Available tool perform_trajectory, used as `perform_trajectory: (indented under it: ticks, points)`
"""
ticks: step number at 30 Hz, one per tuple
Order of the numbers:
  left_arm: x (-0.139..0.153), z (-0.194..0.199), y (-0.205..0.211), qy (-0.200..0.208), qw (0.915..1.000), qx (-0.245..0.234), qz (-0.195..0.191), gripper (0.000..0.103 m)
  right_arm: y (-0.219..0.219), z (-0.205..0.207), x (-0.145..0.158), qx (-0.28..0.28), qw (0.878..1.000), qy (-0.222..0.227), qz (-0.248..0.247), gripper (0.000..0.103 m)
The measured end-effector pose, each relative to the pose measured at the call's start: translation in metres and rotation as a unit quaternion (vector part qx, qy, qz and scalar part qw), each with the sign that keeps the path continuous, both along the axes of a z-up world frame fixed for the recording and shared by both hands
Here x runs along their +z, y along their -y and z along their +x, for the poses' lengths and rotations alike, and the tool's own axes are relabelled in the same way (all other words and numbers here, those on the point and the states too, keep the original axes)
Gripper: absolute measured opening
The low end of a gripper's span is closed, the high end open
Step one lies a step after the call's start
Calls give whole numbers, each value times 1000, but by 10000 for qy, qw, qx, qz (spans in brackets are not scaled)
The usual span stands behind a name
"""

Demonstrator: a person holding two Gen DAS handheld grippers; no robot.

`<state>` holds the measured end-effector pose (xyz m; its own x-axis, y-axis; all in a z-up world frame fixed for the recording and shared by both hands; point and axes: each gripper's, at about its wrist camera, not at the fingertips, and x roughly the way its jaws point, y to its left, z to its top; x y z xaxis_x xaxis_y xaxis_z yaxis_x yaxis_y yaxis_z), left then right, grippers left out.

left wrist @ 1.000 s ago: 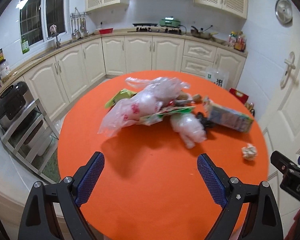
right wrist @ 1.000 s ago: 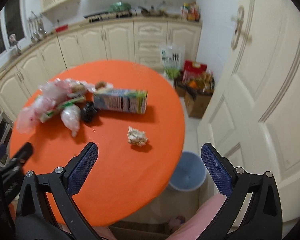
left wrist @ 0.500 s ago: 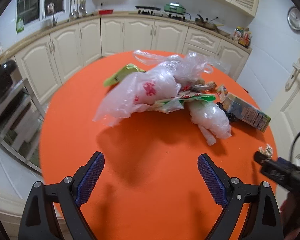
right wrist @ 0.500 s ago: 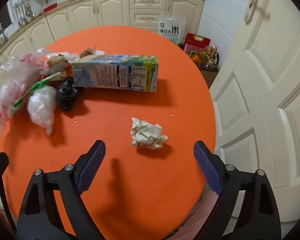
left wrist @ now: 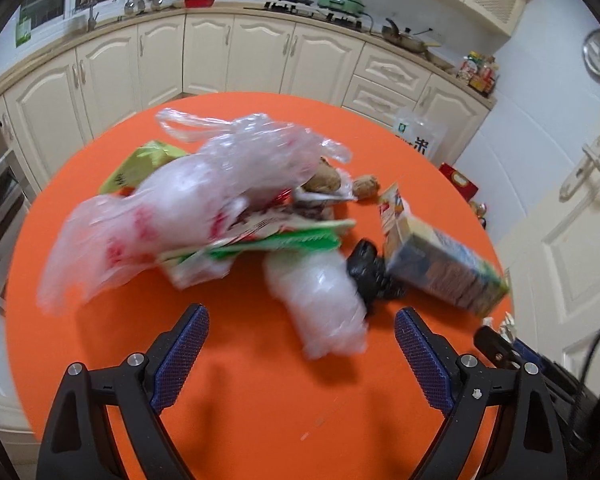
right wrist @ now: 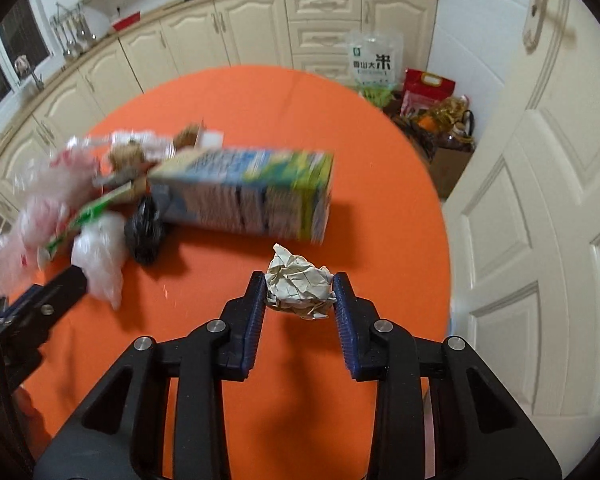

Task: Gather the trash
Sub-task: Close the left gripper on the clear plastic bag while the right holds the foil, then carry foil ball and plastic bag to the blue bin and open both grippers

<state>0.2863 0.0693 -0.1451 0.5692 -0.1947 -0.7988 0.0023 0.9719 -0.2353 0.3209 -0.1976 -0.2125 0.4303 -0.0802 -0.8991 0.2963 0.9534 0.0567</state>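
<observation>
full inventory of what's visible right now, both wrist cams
table: 1, orange, round, centre
paper ball: 1, off-white, between right gripper's pads
carton: 1, blue-green, lying flat behind the ball
black bag: 1, at carton's left end
clear plastic bags: several, red print, heaped left
green wrappers: at least 2, in the heap
rice bag: 1, against cabinets
door: 1, cream, right
left gripper: open, over table
right gripper: closing on ball

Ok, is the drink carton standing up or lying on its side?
Lying on its side. The drink carton rests lengthwise on the orange table, one long face down.
</observation>
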Motion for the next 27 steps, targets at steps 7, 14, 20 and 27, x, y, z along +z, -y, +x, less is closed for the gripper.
perform_trajectory:
  ticks: [7, 14, 20, 27]
  points:
    - [-26, 34, 10, -457, 9988, 122, 95, 43, 17, 18, -3, -49, 10000, 2, 10, 32]
    - [-29, 31, 10, -446, 9988, 110, 174, 41, 17, 23, -3, 80, 10000, -5, 36, 32]
    - [-13, 8, 21, -261, 9991, 30, 327, 41, 14, 6, 7, 76, 9998, 155, 60, 32]
    - [2, -39, 56, 326, 9970, -302, 633, 41, 25, -33, 21, -138, 9991, 398, 55, 32]
